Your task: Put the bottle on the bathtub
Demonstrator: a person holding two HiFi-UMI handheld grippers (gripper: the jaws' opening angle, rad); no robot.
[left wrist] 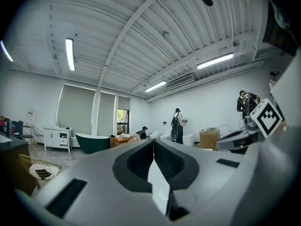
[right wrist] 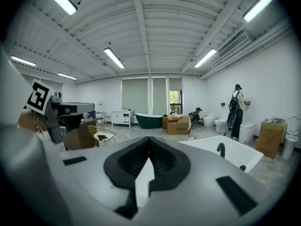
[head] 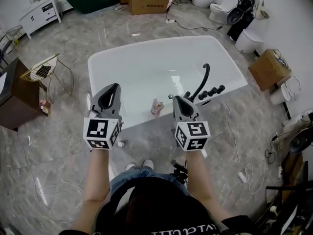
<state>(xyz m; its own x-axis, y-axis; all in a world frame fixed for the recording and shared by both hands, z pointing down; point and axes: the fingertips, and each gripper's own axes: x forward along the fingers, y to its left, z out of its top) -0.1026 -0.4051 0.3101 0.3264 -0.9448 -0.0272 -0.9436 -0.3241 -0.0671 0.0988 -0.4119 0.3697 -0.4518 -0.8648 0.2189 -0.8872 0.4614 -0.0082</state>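
Both claws are pinched fully shut with nothing in them. The left claw [head: 115, 87] [left wrist: 153, 141] and the right claw [head: 175, 99] [right wrist: 149, 139] are held side by side, tips pointing at the white bathtub [head: 137, 72]. The little pinkish bottle [head: 157, 107] is between the two claws, much closer to the right one, just off the left of its tip. Looks like it's on the tub's near edge. The black faucet [head: 203, 80] curves up past the right claw, a bit to its right.
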